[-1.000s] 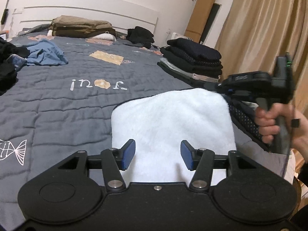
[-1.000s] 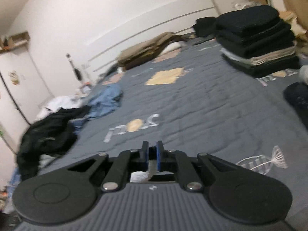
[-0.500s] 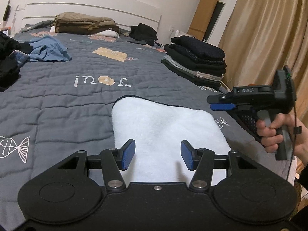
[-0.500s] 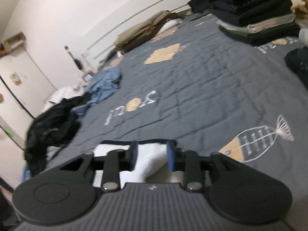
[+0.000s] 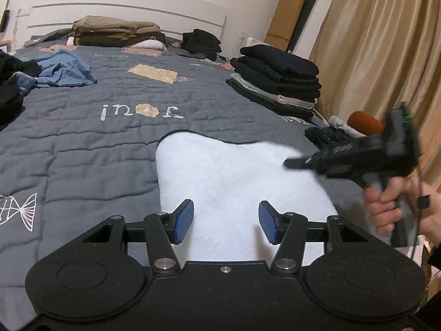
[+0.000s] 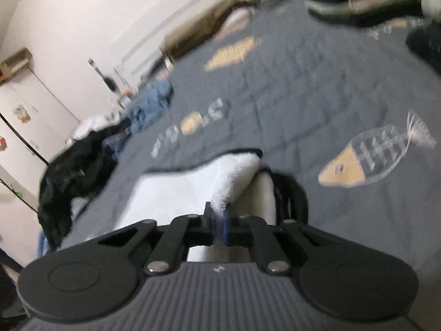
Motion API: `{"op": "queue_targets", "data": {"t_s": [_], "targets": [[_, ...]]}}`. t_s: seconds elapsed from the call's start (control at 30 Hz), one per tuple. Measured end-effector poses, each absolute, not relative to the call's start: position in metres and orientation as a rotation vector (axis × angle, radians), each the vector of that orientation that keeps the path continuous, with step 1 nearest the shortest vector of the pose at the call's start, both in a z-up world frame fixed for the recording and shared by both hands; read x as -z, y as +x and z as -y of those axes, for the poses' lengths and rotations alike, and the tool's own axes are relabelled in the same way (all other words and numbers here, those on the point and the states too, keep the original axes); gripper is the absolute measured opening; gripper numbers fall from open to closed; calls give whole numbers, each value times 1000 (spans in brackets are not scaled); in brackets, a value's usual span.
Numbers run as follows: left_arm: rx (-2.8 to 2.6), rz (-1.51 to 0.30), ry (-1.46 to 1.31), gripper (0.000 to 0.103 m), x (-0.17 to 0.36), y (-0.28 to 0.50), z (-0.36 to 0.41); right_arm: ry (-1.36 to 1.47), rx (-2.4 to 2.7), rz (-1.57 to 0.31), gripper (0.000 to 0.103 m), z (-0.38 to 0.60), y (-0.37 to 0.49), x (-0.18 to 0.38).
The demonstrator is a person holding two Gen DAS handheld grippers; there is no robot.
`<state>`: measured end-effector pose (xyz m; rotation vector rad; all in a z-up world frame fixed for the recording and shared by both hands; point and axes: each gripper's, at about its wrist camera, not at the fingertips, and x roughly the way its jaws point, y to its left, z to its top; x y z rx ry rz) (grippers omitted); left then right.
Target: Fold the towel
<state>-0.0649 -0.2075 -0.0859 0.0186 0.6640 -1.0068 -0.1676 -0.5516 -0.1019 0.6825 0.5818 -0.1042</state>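
Pinching the white towel (image 6: pixel 193 193) near the bed's (image 5: pixel 82 143) right edge, the right gripper (image 6: pixel 219 227) is clamping it (view blurred), while the left gripper (image 5: pixel 226 222) is hovering wide open, gripping nothing.

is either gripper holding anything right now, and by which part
The right gripper is shut on the white towel, pinching a raised fold at its right edge. The left gripper is open, holding nothing.

White fluffy towel (image 5: pixel 234 176) lies folded on bed; corner lifted.
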Motion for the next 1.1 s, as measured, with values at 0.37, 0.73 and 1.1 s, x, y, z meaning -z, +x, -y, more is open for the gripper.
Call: {"op": "queue_targets", "data": {"t_s": [0.37,0.73,1.1], "targets": [[1017,-681,65,52,94,-72,214,603,147,-749,9,545,-149,142],[1003,-660,-5,52,83,-69,204,605,75,-566,19,516,-193,66],[1030,-653,-24,52,72,-74,194,701,116,-747,15,522,-217,132]]}}
